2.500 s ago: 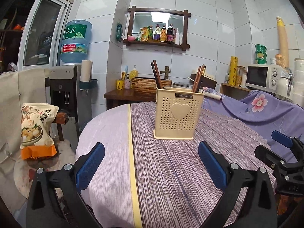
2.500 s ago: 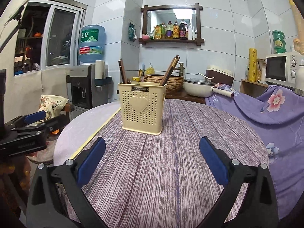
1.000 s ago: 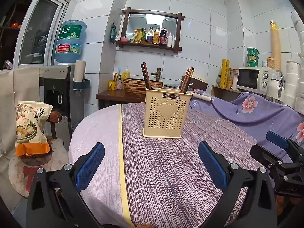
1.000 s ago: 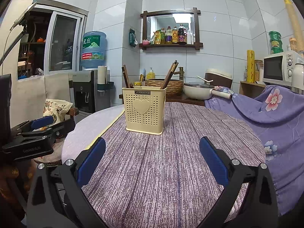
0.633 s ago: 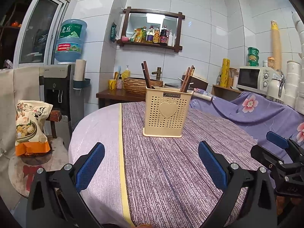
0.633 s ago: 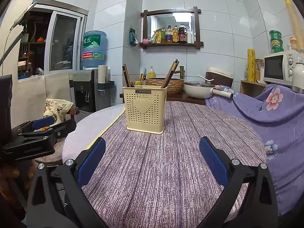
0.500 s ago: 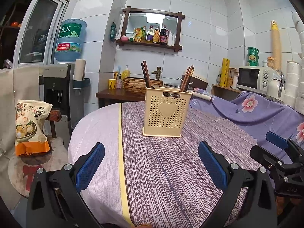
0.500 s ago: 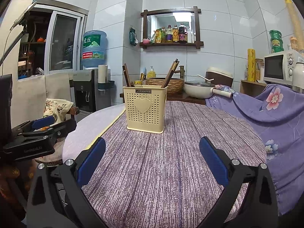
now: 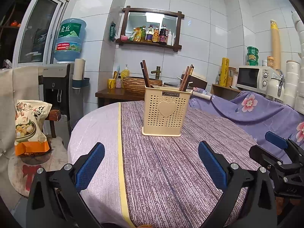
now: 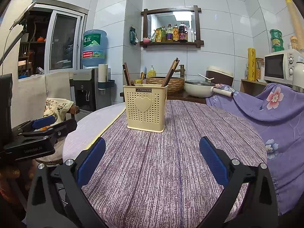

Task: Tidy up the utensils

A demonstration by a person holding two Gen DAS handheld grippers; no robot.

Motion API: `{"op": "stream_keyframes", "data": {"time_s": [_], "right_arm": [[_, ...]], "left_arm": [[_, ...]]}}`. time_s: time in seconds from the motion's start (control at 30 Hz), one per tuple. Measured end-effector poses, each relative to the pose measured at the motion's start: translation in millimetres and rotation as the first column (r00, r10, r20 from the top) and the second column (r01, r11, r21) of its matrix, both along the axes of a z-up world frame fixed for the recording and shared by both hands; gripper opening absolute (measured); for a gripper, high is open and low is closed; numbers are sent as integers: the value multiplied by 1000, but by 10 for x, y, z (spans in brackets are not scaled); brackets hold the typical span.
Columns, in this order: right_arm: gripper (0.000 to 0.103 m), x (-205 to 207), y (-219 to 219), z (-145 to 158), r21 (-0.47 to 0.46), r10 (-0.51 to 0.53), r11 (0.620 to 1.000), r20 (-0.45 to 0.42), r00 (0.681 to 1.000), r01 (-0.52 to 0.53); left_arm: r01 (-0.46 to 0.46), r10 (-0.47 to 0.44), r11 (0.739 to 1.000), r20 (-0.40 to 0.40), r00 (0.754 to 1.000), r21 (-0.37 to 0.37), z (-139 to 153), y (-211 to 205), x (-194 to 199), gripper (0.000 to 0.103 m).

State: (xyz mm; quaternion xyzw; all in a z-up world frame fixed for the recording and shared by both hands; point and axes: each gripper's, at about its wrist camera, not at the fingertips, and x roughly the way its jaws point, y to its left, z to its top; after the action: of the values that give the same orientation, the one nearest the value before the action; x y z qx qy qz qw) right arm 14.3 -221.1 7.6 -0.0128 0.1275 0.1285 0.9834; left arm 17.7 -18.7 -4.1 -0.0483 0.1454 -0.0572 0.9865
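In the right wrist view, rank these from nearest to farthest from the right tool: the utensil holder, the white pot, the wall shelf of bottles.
Measured from the right tool, which is open over the table:
1. Utensil holder, straight ahead on the table.
2. White pot, beyond the table's far edge, ahead to the right.
3. Wall shelf of bottles, high on the tiled back wall.

Ahead of the jaws, beyond the round table (image 9: 171,171), a wall shelf (image 9: 150,43) holds bottles. A water dispenser (image 9: 57,87) stands ahead-left; a microwave (image 9: 254,77) and purple floral cloth (image 10: 266,110) lie ahead-right.
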Motion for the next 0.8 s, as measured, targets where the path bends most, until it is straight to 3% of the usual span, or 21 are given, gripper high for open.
{"op": "stream_keyframes", "data": {"time_s": [0.8], "right_arm": [[97, -9, -37, -8, -2, -1, 1000, -6, 1000, 1]], "left_arm": [[-2, 2, 1000, -7, 1000, 0, -13, 17, -12, 97]]}}
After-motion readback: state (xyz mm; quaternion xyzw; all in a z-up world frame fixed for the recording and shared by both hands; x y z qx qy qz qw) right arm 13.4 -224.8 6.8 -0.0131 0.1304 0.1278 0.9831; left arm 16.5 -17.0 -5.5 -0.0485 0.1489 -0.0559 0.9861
